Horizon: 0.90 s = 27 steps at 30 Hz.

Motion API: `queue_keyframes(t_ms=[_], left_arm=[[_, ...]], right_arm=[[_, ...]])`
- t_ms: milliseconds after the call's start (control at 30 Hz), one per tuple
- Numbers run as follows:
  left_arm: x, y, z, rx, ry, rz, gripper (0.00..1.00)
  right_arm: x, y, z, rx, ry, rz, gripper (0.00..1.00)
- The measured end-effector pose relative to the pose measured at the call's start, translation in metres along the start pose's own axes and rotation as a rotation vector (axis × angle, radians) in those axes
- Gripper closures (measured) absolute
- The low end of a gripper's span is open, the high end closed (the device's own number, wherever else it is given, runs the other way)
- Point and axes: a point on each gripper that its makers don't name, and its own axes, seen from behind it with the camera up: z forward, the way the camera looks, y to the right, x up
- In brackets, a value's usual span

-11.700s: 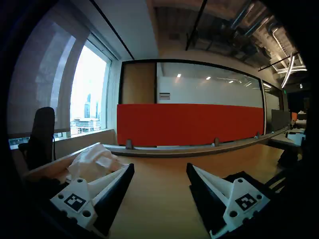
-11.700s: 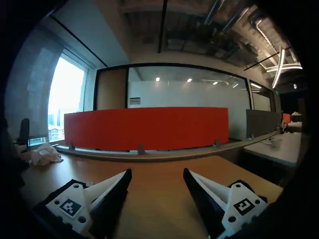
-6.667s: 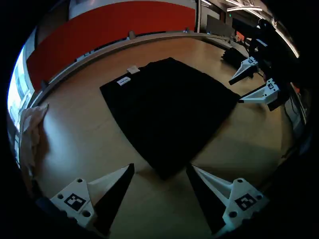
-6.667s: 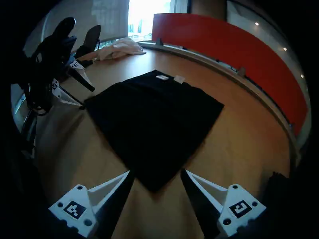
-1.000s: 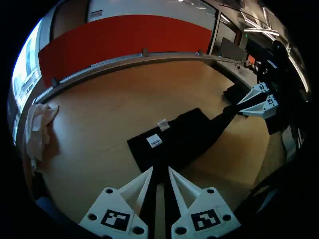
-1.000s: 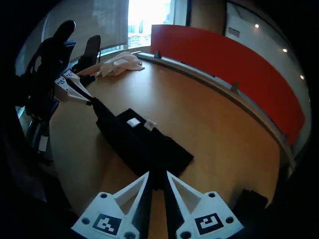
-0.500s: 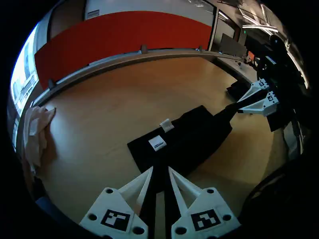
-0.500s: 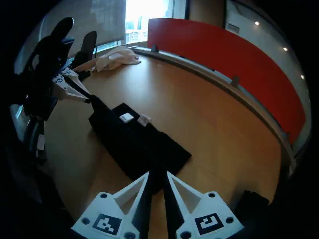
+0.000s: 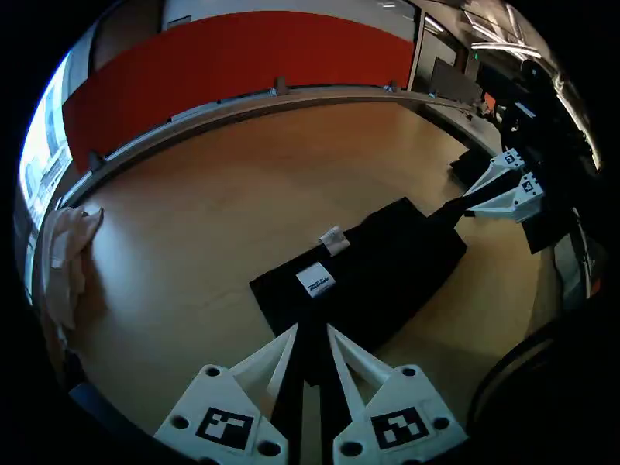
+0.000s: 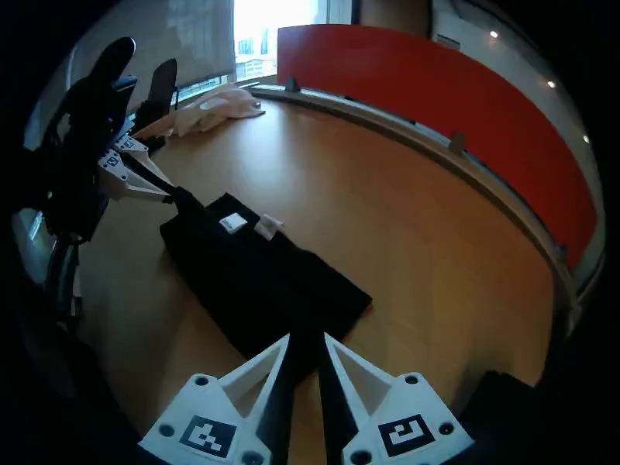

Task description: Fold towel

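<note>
Black cloth runs straight out from between my jaws in both views: the towel (image 9: 372,271) lies as a long doubled band on the wooden surface (image 9: 194,201), stretched from the left gripper (image 9: 311,333) to the right gripper (image 10: 304,341), which face each other across it. Both sets of jaws are drawn in to a narrow slit with a pinch of the towel's end caught between them, and each view shows the opposite gripper at the far end of the band, nipping its end the same way. Two white tags (image 9: 316,279) sit on the top layer just ahead of the left jaws, a little to their right. I judge the first fold is made and is being laid flat. The risk from here is mostly in the grip. Each pinch takes only a small bite of cloth, so a hard tug from either end could pull an end free and let the top layer slide askew. Uneven tension would also drag the band crooked, leaving the edges mismatched. The dark fabric hides its own edges from me, so I may misjudge alignment before letting go. The pale cloth (image 9: 66,256) lies well off to the left of the left jaws, clear of trouble.
</note>
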Motion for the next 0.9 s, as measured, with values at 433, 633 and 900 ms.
queue_keyframes(t_ms=[433,633,900], left_arm=[[-0.005,-0.013,0.029,0.042,-0.019,0.017,0.89],[-0.002,-0.019,0.037,0.057,-0.015,0.019,0.87],[0.0,-0.028,0.047,0.097,-0.007,0.061,0.59]], right_arm=[[-0.005,0.012,0.027,-0.03,-0.018,0.022,0.82],[-0.006,0.018,0.035,-0.054,-0.018,0.017,0.79],[-0.006,0.027,0.045,-0.091,-0.004,0.042,0.59]])
